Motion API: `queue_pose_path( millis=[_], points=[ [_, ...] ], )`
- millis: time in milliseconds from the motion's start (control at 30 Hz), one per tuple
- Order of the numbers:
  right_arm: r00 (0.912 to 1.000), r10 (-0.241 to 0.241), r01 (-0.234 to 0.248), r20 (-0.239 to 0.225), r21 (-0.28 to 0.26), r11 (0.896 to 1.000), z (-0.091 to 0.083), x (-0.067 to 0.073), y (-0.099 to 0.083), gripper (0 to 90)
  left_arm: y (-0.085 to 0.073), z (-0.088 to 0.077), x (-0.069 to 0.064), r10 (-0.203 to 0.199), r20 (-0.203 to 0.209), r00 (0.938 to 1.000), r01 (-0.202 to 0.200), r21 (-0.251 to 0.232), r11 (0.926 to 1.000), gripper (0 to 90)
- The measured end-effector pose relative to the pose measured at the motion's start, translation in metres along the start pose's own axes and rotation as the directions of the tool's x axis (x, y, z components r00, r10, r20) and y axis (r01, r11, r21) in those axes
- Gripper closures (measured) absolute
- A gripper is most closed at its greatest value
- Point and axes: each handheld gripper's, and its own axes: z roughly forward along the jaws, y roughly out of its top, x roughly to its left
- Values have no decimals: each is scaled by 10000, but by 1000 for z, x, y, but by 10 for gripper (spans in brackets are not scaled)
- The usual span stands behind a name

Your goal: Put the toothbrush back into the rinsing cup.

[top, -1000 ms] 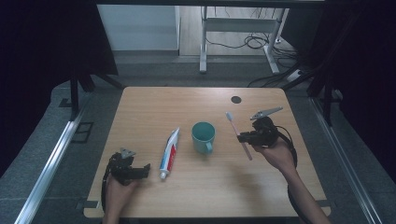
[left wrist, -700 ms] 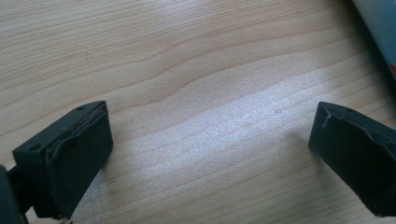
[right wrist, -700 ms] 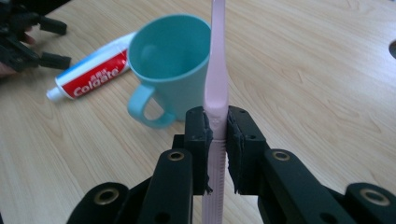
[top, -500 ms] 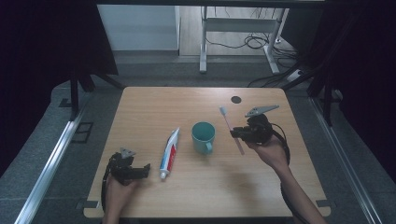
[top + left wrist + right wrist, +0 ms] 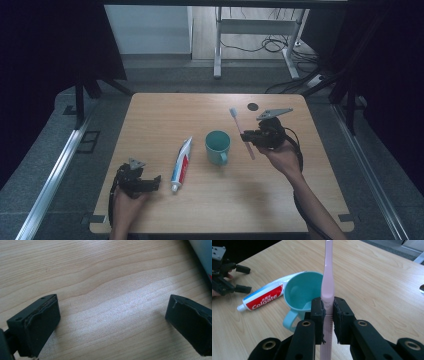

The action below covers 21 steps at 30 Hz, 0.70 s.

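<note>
A: Your right gripper (image 5: 256, 137) is clamped on the pink toothbrush (image 5: 242, 133) mid-handle, held in the air just right of the teal cup (image 5: 218, 146). Transport step, I'd say.

B: Next move?

A: Likely tip it upright over the cup mouth, then lower. Align first; the rim is close.

B: Room?

A: Plenty of bare table (image 5: 165, 110) behind the cup. The toothpaste tube (image 5: 181, 163) lies left of it, well clear. Your left gripper (image 5: 112, 322) sits released, nothing between its jaws, near the front-left edge.

We count one toothbrush (image 5: 242, 132), one cup (image 5: 218, 146) and one toothpaste tube (image 5: 181, 163). We hold two grippers.
</note>
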Motion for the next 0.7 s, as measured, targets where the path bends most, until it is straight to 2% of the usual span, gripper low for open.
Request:
queue_pose_path(
  millis=[700],
  points=[
    [10000, -44, 41, -76, -494, 9988, 17, 10, 22, 789, 0, 0, 0, -17, 29, 10000, 17, -41, 10000, 0]
  ],
)
